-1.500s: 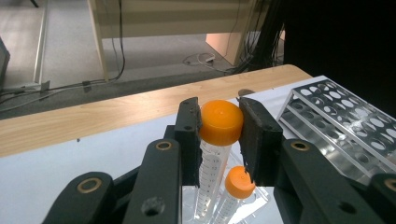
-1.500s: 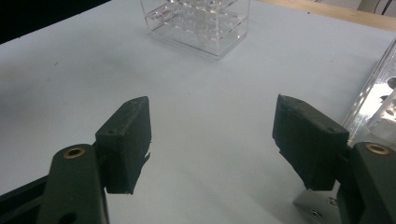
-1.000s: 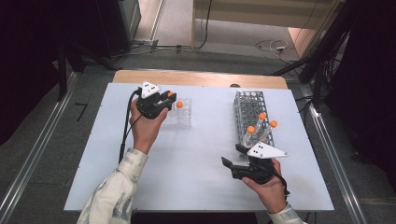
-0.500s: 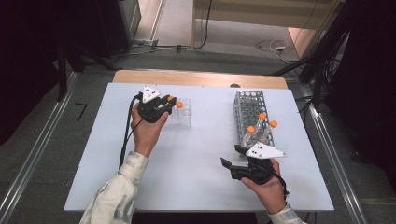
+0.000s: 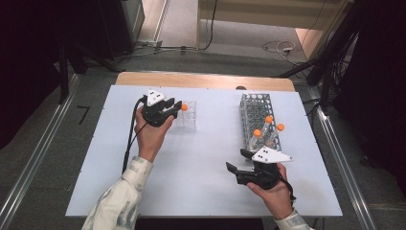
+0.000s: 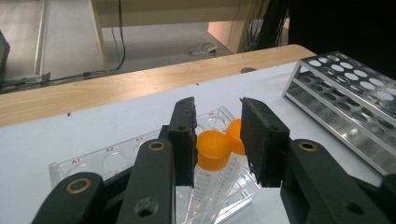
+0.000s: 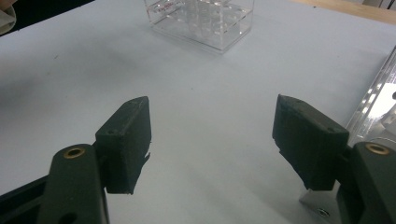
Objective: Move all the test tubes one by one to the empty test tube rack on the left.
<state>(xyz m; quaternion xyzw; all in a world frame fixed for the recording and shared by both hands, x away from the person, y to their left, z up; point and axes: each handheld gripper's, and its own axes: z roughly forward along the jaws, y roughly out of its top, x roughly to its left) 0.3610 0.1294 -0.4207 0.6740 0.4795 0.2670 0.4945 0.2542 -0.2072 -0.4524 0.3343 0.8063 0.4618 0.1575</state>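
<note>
In the high view the left gripper (image 5: 168, 111) sits at about ten o'clock on the white table (image 5: 206, 158), its tips at the clear plastic rack (image 5: 186, 116). In the left gripper view the clear rack's top plate carries small red labels reading A1, A2 and A3 along its far row; the next label is too blurred to read. Two orange-capped tubes (image 6: 212, 161) stand tilted in that rack, one just behind the other, with printed scale marks on the wall too fine to read. The jaws have just been opening: the nearer cap sits between the pads with a gap on the right side, so the left gripper has let go.

At two o'clock lies the metal wire rack (image 5: 256, 115), holding three more capped tubes (image 5: 268, 129) at its near end. At five o'clock the right gripper (image 5: 235, 171) rests low over bare table, jaws spread wide with nothing between them, the metal rack just to its right.
</note>
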